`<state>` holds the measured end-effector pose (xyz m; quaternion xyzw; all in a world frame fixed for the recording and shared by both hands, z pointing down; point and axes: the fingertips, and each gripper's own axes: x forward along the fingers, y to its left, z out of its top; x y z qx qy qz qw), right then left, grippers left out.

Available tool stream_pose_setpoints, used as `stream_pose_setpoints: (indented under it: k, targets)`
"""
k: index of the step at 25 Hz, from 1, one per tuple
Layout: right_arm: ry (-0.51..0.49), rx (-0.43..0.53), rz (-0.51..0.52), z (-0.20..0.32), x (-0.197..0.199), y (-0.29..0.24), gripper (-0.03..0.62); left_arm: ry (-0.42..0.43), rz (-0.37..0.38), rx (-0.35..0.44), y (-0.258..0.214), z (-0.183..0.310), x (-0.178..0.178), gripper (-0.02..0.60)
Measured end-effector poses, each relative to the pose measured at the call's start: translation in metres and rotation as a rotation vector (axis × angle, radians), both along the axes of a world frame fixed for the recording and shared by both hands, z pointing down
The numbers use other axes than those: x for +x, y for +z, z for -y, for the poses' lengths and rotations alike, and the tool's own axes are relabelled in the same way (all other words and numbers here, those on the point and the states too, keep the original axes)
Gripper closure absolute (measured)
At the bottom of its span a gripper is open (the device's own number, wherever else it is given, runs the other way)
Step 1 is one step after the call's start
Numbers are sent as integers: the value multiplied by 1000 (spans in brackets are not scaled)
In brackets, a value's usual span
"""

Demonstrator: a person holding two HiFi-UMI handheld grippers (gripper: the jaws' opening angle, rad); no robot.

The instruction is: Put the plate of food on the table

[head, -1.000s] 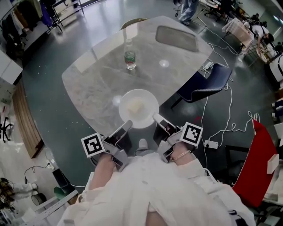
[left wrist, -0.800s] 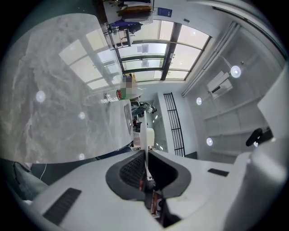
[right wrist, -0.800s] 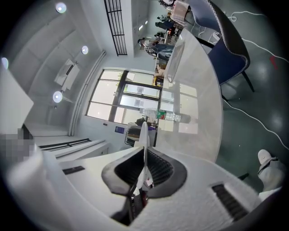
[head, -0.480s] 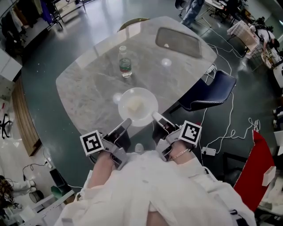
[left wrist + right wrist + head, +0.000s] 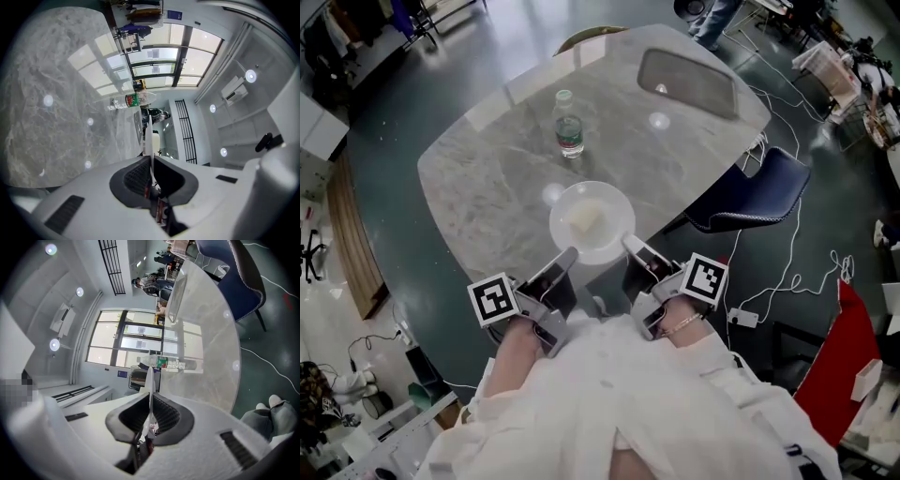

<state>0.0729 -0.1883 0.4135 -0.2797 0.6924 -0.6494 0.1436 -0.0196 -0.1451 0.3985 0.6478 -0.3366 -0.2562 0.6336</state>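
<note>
A white plate [image 5: 605, 239] with a pale piece of food [image 5: 586, 218] is held over the near edge of the grey marble table [image 5: 487, 178]. My left gripper [image 5: 567, 255] is shut on the plate's near-left rim. My right gripper [image 5: 630, 246] is shut on its near-right rim. In the left gripper view the rim [image 5: 148, 140] shows edge-on, pinched in the left gripper [image 5: 151, 161]. The right gripper view shows the rim [image 5: 149, 380] clamped the same way in the right gripper [image 5: 151, 411]. I cannot tell whether the plate touches the tabletop.
A water bottle [image 5: 569, 125] stands on the table beyond the plate, and a grey mat [image 5: 686, 82] lies at the far right corner. A dark blue chair [image 5: 750, 192] stands at the table's right side, with white cables [image 5: 787, 262] on the floor.
Both grippers have carried the plate forward and a little down, further over the table's near edge. Their grip on the rim has not changed.
</note>
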Motion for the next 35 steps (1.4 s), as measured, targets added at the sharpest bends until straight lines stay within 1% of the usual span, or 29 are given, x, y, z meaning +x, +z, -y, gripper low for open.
stream_pose_setpoints:
  k: [7, 12, 15, 18, 21, 24, 30, 35]
  targets:
    - [30, -23, -8, 6, -7, 6, 580, 30, -4, -17, 4, 8, -8, 555]
    - [42, -29, -27, 14, -21, 3, 580, 56, 13, -24, 0, 20, -23, 555]
    - [52, -31, -32, 16, -23, 2, 580, 73, 27, -16, -4, 26, -25, 555]
    - [68, -44, -35, 15, -23, 7, 579, 76, 18, -11, -6, 28, -25, 555]
    - [73, -42, -43, 18, -28, 8, 579, 77, 4, -25, -5, 30, -31, 555]
    - [69, -43, -57, 21, -32, 11, 579, 81, 6, -36, 0, 32, -35, 555]
    - [77, -47, -52, 27, -38, 13, 579, 94, 9, -48, 6, 37, -42, 555]
    - [80, -49, -54, 33, -39, 15, 579, 107, -1, -51, 7, 44, -41, 555]
